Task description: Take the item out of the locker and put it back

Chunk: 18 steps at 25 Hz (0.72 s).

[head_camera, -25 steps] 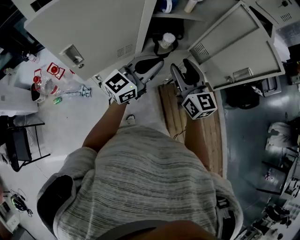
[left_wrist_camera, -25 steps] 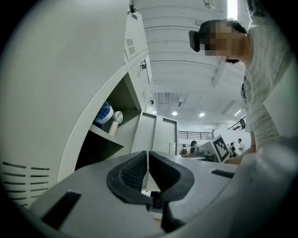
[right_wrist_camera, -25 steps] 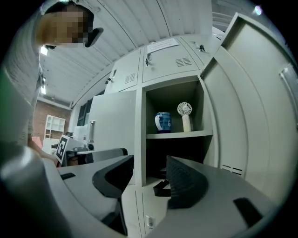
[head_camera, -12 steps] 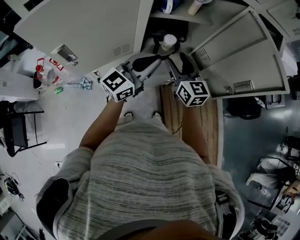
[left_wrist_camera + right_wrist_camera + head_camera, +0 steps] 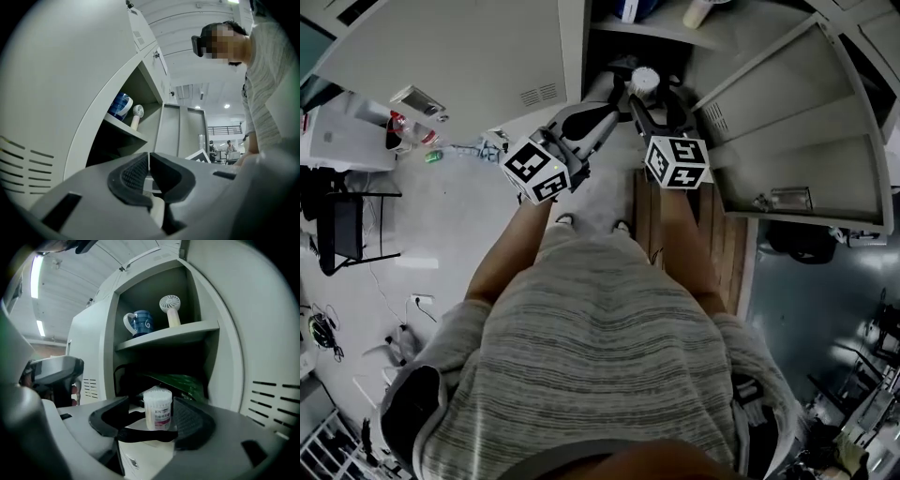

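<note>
Seen from above and from both grippers: a tall grey steel locker [image 5: 225,362], door swung open. Low in its doorway, the right gripper [image 5: 154,423], jaws spread wide, just opened further, pinching nothing. Alongside, the left gripper [image 5: 149,171], jaws pressed together, empty. Standing untouched between the right jaws, at the lower compartment's front: a small white plastic cotton-swab tub [image 5: 158,408], long axis vertical, dead ahead, nearer the right hand.

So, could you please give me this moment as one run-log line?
place: open locker | right gripper: jaws just opening, jar between them, not gripped | left gripper: shut, empty
</note>
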Motion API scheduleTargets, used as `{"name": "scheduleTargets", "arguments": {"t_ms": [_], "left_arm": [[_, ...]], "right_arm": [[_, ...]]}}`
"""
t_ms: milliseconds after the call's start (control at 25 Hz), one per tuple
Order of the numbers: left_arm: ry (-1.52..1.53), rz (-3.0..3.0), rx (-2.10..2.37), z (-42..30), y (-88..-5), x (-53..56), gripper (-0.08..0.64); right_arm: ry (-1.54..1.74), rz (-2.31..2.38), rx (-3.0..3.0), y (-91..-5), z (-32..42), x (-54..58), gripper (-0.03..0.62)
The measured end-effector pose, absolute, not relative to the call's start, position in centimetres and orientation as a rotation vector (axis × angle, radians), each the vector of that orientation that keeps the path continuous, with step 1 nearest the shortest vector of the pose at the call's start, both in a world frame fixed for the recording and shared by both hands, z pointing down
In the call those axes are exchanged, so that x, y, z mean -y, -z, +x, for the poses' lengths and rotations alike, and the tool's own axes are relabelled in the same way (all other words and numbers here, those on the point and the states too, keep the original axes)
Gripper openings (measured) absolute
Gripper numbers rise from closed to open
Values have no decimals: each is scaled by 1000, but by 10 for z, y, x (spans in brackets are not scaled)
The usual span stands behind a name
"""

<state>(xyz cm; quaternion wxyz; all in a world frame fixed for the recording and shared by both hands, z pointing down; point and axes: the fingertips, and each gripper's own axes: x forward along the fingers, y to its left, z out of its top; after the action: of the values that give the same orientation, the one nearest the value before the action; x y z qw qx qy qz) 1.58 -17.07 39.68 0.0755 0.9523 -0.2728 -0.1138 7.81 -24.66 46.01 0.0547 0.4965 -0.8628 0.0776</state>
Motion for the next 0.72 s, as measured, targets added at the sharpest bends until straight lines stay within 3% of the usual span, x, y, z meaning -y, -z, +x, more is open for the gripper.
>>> {"name": "scheduleTargets", "arguments": {"t_ms": [720], "left_arm": [[286,2811,988,16,-406,173,8]], "right_arm": [[-261,1412,2453,-504,67,288,285]]}}
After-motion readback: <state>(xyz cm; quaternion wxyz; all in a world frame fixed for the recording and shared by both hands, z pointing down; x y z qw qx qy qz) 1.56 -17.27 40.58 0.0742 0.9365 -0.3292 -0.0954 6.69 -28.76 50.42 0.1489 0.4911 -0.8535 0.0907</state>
